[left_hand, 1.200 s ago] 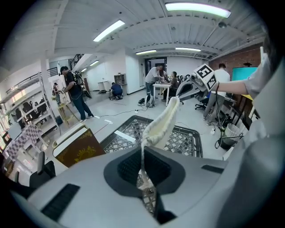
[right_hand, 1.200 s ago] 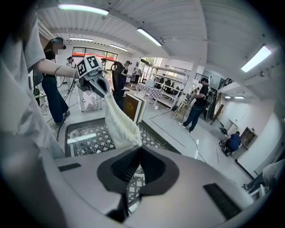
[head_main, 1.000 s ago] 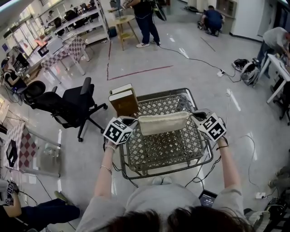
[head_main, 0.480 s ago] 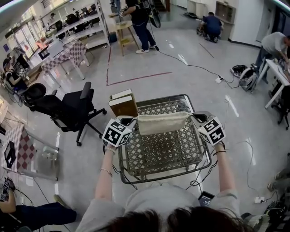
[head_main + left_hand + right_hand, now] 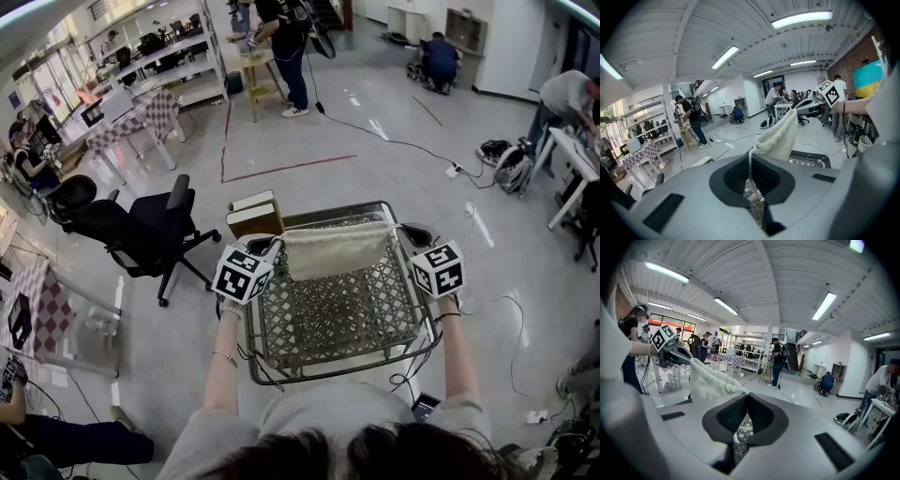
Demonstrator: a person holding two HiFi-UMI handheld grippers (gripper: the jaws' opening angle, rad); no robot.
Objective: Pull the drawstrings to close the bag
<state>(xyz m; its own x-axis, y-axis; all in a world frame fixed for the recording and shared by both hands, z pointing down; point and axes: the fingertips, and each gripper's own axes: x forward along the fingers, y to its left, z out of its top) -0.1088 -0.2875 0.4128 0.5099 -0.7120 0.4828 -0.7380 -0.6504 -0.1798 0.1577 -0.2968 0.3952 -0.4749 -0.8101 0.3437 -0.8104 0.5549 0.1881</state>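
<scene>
A cream cloth bag hangs stretched above a metal lattice table, its gathered top running between my two grippers. My left gripper is at the bag's left end, shut on the drawstring, which runs between the jaws up to the bunched bag. My right gripper is at the right end, shut on the other drawstring where it leaves the bag. Each gripper view shows the other gripper's marker cube beyond the bag.
A black office chair stands left of the table, and a brown box sits at its far left corner. Cables trail over the grey floor. People stand and crouch at the back and right, near tables and shelves.
Both grippers keep their hold and stay almost where they were, with the bag still taut between them. The head view has shifted slightly.
</scene>
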